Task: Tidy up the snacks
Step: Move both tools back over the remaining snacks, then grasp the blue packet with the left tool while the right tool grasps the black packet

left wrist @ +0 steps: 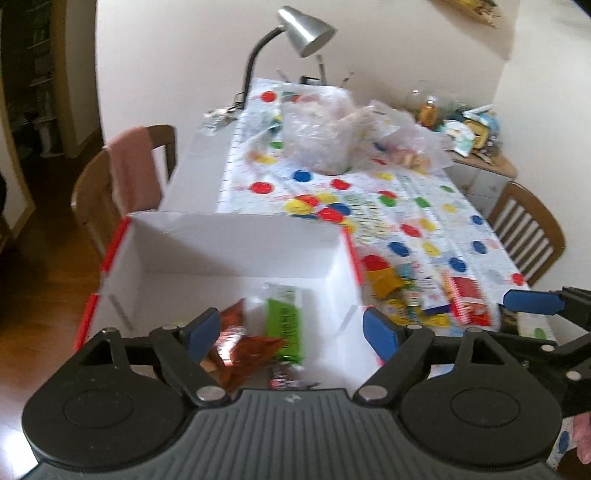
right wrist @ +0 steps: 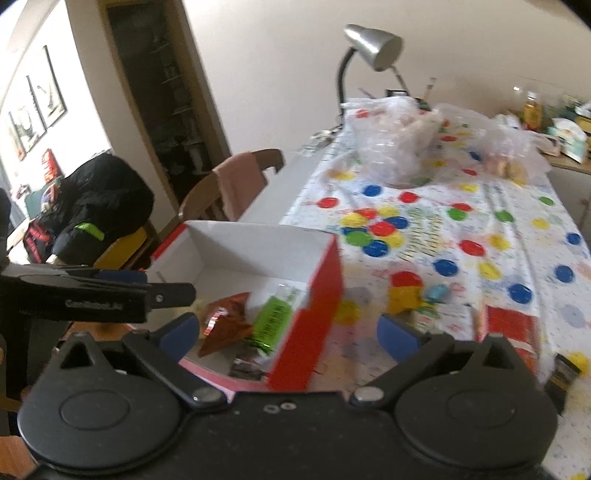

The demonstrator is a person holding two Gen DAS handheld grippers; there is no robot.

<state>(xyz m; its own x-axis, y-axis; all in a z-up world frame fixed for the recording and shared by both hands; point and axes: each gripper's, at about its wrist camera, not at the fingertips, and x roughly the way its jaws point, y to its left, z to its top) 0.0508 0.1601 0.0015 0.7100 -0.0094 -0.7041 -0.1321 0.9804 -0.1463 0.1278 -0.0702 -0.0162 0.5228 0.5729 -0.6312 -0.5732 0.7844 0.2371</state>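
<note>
Left gripper point(left wrist: 291, 332): jaws spread wide, nothing between the blue pads point(left wrist: 205, 328), pointing obliquely downward. Right gripper point(right wrist: 288, 334): jaws at full spread, pads point(right wrist: 397, 338) free, likewise tilted downward. In the left view the right gripper point(left wrist: 546, 314) lies at 3 o'clock; in the right view the left gripper point(right wrist: 110, 291) lies at 9 o'clock.

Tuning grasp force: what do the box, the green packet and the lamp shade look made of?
Box: looks like thin cardboard, matte white inside, red outside; flat folded walls with sharp creases.
Green packet: probably glossy plastic film; shiny edge at its lower end in the right wrist view.
Lamp shade: likely brushed metal, silver with a soft sheen; could be painted plastic.
</note>
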